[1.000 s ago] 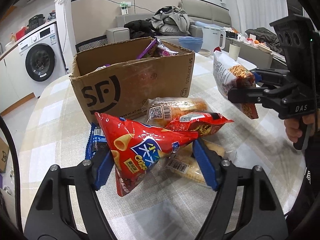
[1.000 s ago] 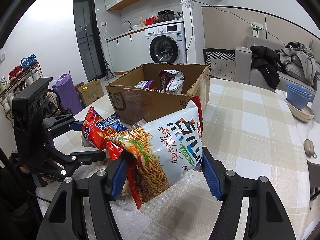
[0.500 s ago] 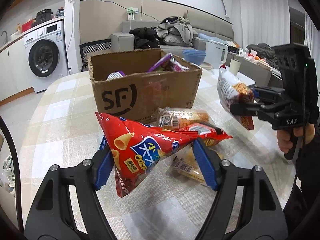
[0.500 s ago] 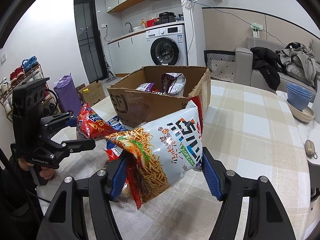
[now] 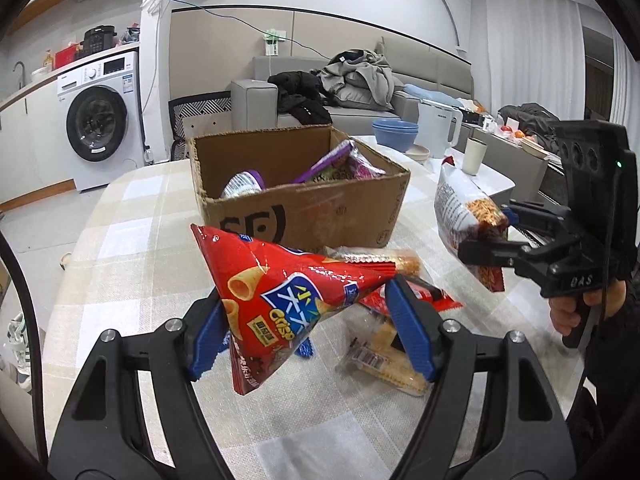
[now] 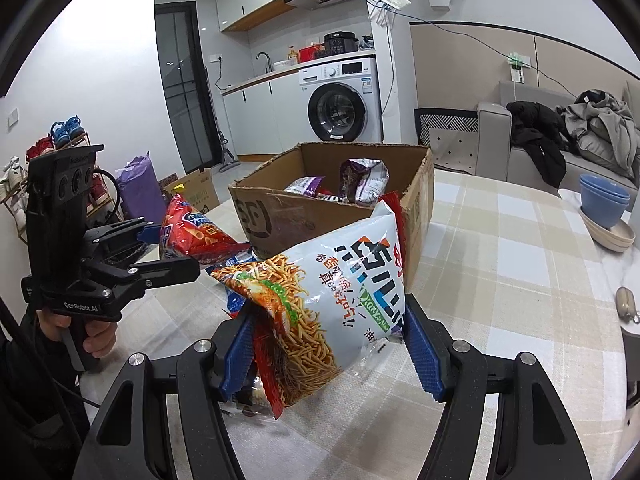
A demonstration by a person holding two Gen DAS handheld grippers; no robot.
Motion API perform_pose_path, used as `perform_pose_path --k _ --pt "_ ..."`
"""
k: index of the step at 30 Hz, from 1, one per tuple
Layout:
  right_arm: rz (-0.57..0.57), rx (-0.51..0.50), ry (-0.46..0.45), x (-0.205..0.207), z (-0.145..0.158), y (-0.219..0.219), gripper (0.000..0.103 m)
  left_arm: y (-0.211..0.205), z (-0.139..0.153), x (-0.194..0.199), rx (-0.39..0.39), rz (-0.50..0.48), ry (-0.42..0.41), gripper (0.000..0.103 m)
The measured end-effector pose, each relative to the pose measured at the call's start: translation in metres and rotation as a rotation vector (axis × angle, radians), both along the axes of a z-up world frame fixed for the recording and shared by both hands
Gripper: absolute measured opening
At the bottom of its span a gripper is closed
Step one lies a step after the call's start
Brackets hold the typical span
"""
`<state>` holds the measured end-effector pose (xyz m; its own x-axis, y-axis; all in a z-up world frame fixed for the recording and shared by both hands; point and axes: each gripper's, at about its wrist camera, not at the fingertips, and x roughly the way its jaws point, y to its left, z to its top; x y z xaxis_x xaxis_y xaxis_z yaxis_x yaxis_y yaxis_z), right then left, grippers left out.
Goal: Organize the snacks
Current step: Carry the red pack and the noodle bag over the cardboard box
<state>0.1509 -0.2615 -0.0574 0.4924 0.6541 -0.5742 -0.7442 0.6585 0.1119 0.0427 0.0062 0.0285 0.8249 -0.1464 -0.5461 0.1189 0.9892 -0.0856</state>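
My left gripper (image 5: 308, 328) is shut on a red crisp bag (image 5: 280, 292) and holds it above the table, in front of the cardboard box (image 5: 304, 212). My right gripper (image 6: 328, 344) is shut on a white noodle snack bag (image 6: 340, 300), also lifted, near the box's corner (image 6: 416, 216). The box is open on top and holds purple snack packs (image 6: 360, 184). Each gripper shows in the other's view: the right (image 5: 492, 236) with the noodle bag (image 5: 464, 216), the left (image 6: 168, 252) with the red bag (image 6: 192, 232).
Several loose snack packets (image 5: 384, 344) lie on the checked tablecloth (image 6: 500, 264) in front of the box. Blue bowls (image 6: 604, 200) and a white kettle (image 5: 440, 128) stand at the table's far side. A small object (image 6: 626, 300) lies near the right edge.
Both grippers have risen with their bags. The left one has lifted the red bag well above the table and the box interior now shows more.
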Motion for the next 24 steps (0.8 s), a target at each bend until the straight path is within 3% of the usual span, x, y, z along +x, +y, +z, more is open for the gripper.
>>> perform_pose_path --k 24 --pt "-0.024 0.066 -0.029 0.009 0.025 0.03 0.069 0.002 0.04 0.019 -0.009 0.066 -0.045 0.073"
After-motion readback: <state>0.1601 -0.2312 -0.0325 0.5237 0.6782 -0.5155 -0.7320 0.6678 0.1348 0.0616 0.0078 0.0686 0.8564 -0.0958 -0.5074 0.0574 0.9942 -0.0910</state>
